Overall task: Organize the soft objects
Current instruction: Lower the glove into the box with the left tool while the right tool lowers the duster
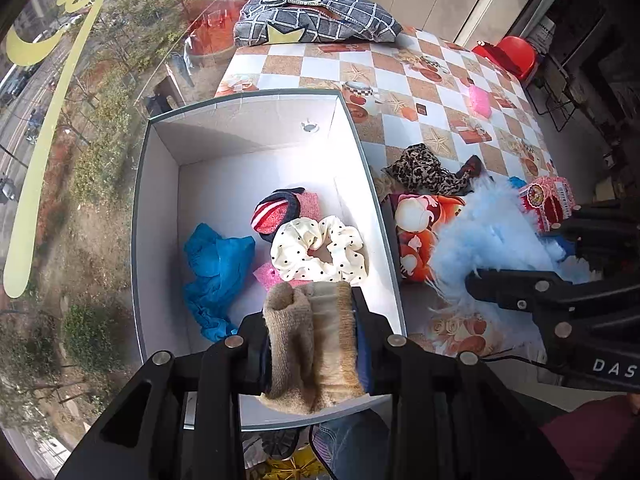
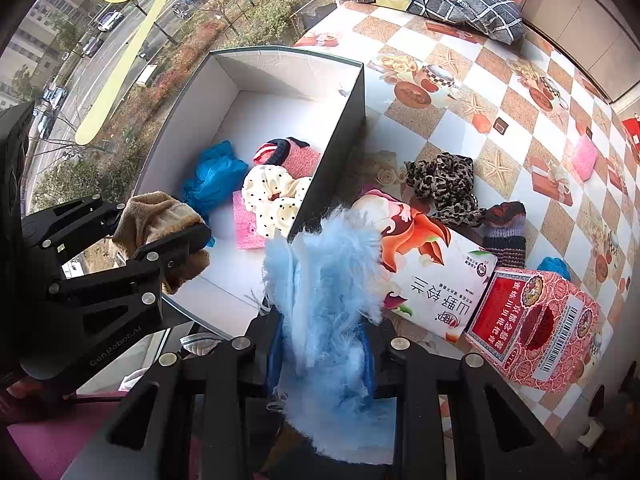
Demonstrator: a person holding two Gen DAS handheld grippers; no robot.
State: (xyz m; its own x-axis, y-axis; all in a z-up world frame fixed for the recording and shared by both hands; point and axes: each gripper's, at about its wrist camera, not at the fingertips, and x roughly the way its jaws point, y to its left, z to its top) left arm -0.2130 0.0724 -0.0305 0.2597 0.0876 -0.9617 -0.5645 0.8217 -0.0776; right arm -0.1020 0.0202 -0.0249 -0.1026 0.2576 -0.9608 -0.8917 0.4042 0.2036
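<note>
Holding two items: my left gripper [image 1: 310, 344] jaws were clamped on a tan knit sock [image 1: 308, 340] over the white box [image 1: 256, 120]; right gripper [image 2: 324, 344] jaws clamped on blue fluffy fabric [image 2: 324, 280] above the worktop [image 2: 500, 92].

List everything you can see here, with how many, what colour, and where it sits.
Open cardboard box: one, white inside, on the table by the window.
Crumpled blue cloth: one, inside the box.
Polka-dot fabric scrunchie: one, cream with black dots, inside the box.
Striped knit piece: one, red, white and navy, inside the box.
Leopard-print scarf: one, brown and black, on the table beside the box.
Checked cushion: one, grey and white, at the table's far end.
Printed carton: one, red, at the table's near edge.
Tan knitted sock: one, gripped by the left gripper over the box.
Fluffy light-blue piece: one, gripped by the right gripper.
</note>
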